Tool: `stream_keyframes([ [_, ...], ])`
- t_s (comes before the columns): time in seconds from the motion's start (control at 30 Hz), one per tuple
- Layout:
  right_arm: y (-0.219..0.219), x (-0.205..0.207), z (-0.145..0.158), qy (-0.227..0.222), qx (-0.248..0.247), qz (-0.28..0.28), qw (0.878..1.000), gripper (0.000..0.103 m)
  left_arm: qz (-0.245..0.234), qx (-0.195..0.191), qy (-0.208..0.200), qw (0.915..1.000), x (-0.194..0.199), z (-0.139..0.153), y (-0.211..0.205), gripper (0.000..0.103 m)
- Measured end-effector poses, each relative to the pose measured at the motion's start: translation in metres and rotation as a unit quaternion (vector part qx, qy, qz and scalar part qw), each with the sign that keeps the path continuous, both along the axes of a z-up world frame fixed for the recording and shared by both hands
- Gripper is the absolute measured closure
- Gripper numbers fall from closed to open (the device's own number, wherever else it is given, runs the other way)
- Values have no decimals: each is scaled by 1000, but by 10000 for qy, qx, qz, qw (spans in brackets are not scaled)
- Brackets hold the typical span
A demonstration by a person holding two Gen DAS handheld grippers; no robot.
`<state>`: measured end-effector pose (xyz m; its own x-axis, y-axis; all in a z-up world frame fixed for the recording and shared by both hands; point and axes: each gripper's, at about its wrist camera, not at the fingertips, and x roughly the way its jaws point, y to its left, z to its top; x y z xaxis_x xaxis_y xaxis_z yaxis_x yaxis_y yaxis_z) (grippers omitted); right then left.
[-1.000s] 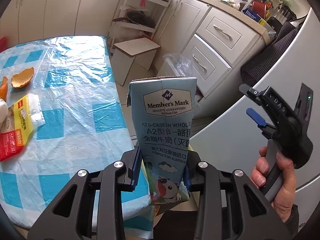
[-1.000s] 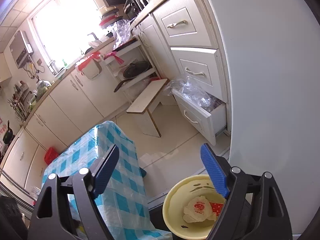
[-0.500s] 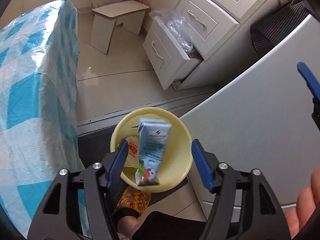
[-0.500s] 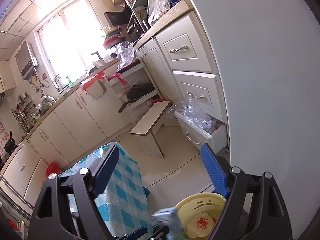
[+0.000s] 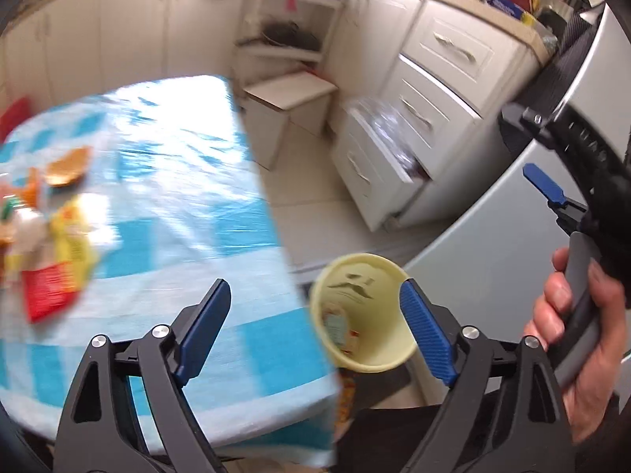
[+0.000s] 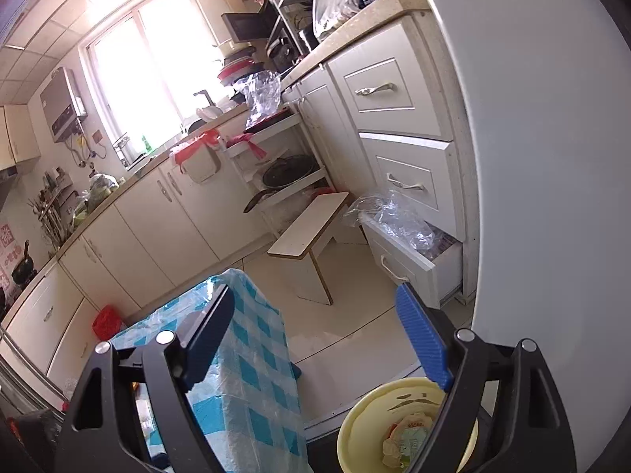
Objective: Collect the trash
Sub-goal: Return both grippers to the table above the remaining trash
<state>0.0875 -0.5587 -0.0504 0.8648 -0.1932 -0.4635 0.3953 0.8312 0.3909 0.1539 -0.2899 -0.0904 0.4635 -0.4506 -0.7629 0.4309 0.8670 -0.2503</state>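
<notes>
Dropped from the left gripper (image 5: pixel 313 325), whose jaws have just been opening and now stand wide and empty, the milk carton (image 5: pixel 335 325) lies in the yellow bin (image 5: pixel 363 276) on the floor right of the table (image 5: pixel 165 181). Right gripper (image 6: pixel 319 341) is wide open, empty. Next, I judge: swing left for the wrappers (image 5: pixel 55 272) and orange peel (image 5: pixel 67 165).

Home kitchen, cream cabinets (image 6: pixel 165 228) and drawers (image 6: pixel 406 181), sink under a window (image 6: pixel 154 75), pans on shelves (image 6: pixel 288 175)

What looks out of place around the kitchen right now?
The bottom drawer of the white cabinet beside the fridge hangs open, with crumpled clear plastic spilling above its rim. On the checked tablecloth, orange peel and wrappers lie uncollected.
</notes>
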Motion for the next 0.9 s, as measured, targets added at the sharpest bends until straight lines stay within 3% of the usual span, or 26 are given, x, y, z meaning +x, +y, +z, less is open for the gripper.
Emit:
stream_keyframes([
  [0.23,60,13,19,-71,-422,595,9973,19,1027,-54,-143,9946,-6,19,115,17],
  [0.4,107,22,25,-99,-700,1131,9911,19,1560,-105,-114,9876,-7,17,172,17],
  [0.63,152,36,25,26,-808,1694,9822,19,1921,-176,-161,9811,-19,17,209,17],
  [0.9,174,43,26,40,-903,1894,9777,19,2131,-225,-329,9762,-26,24,229,17],
])
